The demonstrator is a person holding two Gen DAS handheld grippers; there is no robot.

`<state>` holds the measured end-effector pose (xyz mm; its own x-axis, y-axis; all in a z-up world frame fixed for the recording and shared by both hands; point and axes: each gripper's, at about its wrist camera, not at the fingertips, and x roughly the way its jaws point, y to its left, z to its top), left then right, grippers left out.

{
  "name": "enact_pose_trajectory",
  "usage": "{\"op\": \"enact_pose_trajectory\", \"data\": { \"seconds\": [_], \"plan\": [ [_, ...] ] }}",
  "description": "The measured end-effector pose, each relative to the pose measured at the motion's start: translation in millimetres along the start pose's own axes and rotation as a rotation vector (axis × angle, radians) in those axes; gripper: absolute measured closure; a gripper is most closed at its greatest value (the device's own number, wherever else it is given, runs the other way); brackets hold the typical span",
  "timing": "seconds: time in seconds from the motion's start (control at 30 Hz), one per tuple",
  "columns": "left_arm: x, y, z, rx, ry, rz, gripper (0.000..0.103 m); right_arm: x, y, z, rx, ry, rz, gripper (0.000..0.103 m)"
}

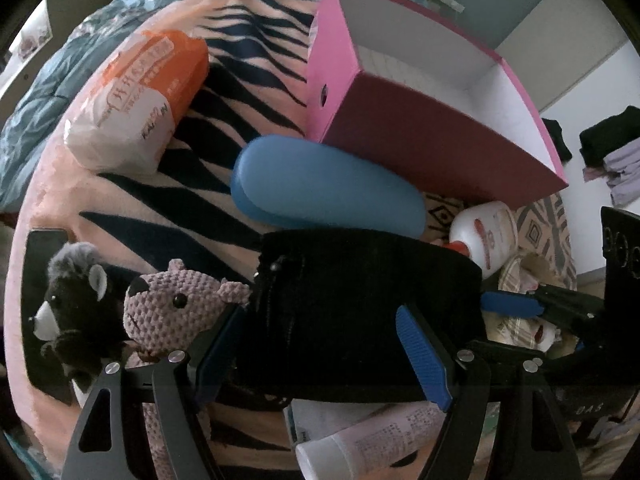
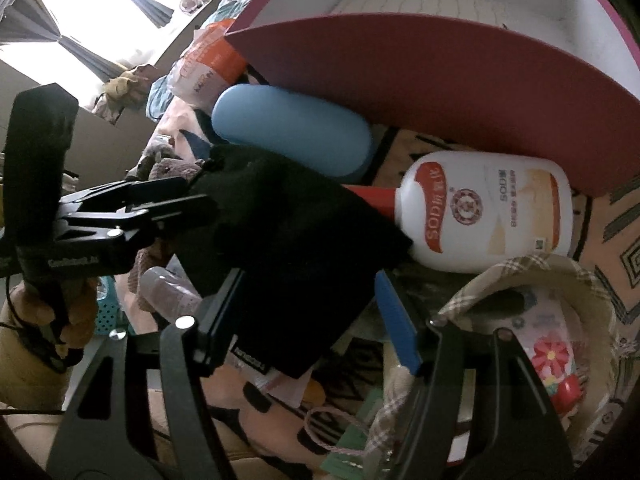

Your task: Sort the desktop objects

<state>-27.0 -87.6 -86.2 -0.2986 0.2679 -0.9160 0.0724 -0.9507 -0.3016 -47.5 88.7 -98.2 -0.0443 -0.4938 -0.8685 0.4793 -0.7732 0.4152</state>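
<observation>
A black fabric pouch point(image 1: 360, 300) lies on the striped blanket, over other items. My left gripper point(image 1: 320, 312) stands open astride the pouch's end near a pink crochet toy point(image 1: 172, 308). My right gripper point(image 2: 310, 280) is open too, its blue pads on either side of the pouch point(image 2: 288, 232) at the end near the white lotion bottle point(image 2: 488, 212). Each gripper shows in the other's view: the right gripper point(image 1: 516, 304) at the right, the left gripper point(image 2: 188, 204) at the left. A blue oval case point(image 1: 320, 184) lies just beyond the pouch. Behind it stands an open pink and maroon box point(image 1: 432, 140).
An orange and white tissue pack point(image 1: 140, 100) lies far left and a black plush toy point(image 1: 68, 304) beside the crochet one. A white tube point(image 1: 360, 444) pokes out under the pouch. A plaid fabric basket point(image 2: 520, 272) holding small items sits at the right. A hand point(image 2: 40, 308) holds the left gripper.
</observation>
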Motion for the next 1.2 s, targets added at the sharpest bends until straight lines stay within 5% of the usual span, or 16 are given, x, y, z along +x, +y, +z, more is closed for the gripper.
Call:
{"op": "enact_pose_trajectory", "data": {
  "seconds": [0.13,0.5,0.77,1.03,1.2],
  "plan": [
    [0.6,0.1,0.4,0.005,0.008,-0.005,0.025,1.9,-0.1,1.1,0.003,-0.010,0.016,0.036],
    [-1.9,-0.6,0.0,0.002,0.009,0.004,0.038,-2.8,-0.6,1.7,-0.037,-0.042,-0.021,0.088],
    [-9.2,-3.3,1.2,0.009,-0.006,-0.016,0.057,-11.5,7.3,-0.3,-0.116,-0.074,-0.046,0.096],
    [-15.5,-19.1,2.3,0.063,-0.022,-0.028,0.066,-23.0,3.7,0.0,-0.103,-0.084,-0.026,0.096],
    [-10.3,-17.0,-0.2,0.064,0.001,-0.014,0.070,-22.6,-12.7,-8.1,-0.020,-0.047,-0.047,0.062]
  ]
}}
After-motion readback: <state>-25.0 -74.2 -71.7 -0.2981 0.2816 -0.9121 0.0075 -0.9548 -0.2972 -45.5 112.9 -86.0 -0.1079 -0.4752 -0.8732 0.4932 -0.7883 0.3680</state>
